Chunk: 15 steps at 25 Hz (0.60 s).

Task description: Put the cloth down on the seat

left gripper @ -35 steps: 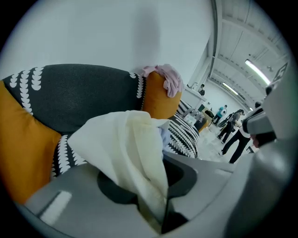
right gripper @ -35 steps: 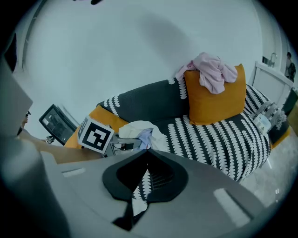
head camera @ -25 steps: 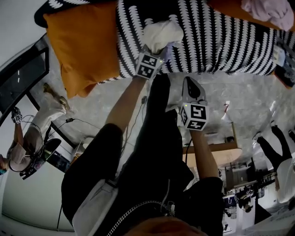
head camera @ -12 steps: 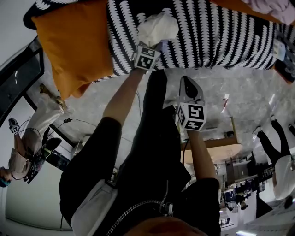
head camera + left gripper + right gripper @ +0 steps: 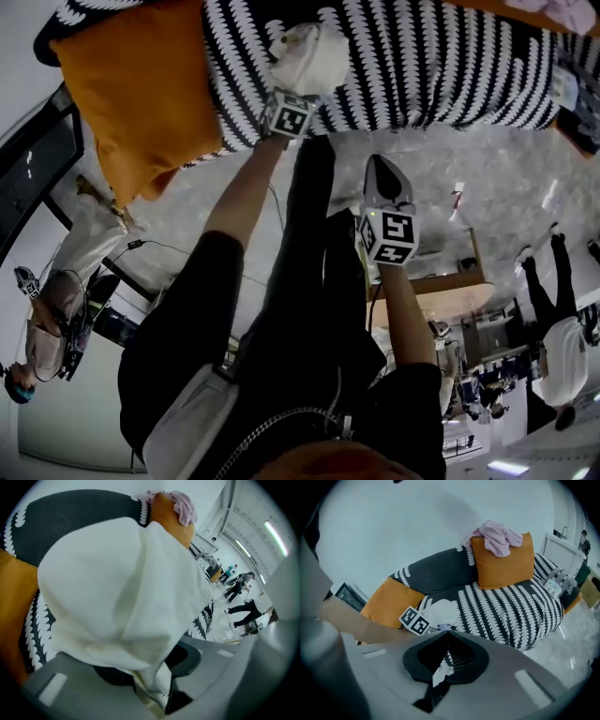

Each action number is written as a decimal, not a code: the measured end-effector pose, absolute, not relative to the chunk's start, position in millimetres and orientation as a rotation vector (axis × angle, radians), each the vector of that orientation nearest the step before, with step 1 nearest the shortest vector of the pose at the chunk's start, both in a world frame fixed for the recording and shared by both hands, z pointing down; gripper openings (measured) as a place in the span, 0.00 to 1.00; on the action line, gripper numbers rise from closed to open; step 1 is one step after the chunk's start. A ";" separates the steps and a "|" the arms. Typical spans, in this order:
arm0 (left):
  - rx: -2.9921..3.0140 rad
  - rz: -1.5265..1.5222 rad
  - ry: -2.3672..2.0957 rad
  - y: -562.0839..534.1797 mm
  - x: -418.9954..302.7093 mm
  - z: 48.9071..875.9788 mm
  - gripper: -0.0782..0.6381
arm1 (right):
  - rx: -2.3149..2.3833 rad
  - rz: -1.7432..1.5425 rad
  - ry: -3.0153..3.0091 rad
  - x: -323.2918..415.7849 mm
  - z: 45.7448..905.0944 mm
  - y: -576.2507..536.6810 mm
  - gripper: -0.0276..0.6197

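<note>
Nearly done: cloth (image 5: 314, 54), a soft white crumpled wad, sits on the seat (image 5: 450, 66) at top centre, just right of a plump orange cushion (image 5: 131, 94). Left gripper (image 5: 296, 94) has just been opening its jaws, and a creased tail of cloth lies loosely between them; what remains, by my reading, is drawing the jaws clear. Seat cover is a black-and-white scalloped stripe with a rounded front edge; right gripper (image 5: 382, 178) hangs closed at mid-frame over the marbled floor (image 5: 487, 206).

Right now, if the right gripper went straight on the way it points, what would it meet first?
Probably the front of the striped seat, close to the white cloth. The right gripper points there, but depth is unclear.
</note>
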<state>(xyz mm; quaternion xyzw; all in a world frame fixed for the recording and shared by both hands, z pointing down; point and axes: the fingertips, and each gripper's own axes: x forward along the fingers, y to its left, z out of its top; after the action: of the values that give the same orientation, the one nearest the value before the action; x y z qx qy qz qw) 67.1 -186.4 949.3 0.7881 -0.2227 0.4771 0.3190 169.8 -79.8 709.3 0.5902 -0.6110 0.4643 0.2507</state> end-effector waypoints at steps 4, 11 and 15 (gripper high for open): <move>2.063 1.278 -0.581 -185.2 62.3 950.3 0.37 | 1.600 1.269 -1.656 166.2 705.5 -76.1 0.05; 2.036 1.257 -0.586 -180.8 64.8 947.9 0.44 | 1.584 1.268 -1.657 165.0 697.8 -69.3 0.05; 1.977 1.214 -0.614 -180.6 61.1 947.0 0.50 | 1.587 1.272 -1.650 165.9 689.7 -66.8 0.05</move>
<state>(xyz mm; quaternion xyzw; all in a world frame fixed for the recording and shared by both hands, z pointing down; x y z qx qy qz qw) 61.1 -180.6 947.0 0.7678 -0.2385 0.4714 0.3626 165.9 -66.8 689.7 0.5853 -0.6086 0.4694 0.2584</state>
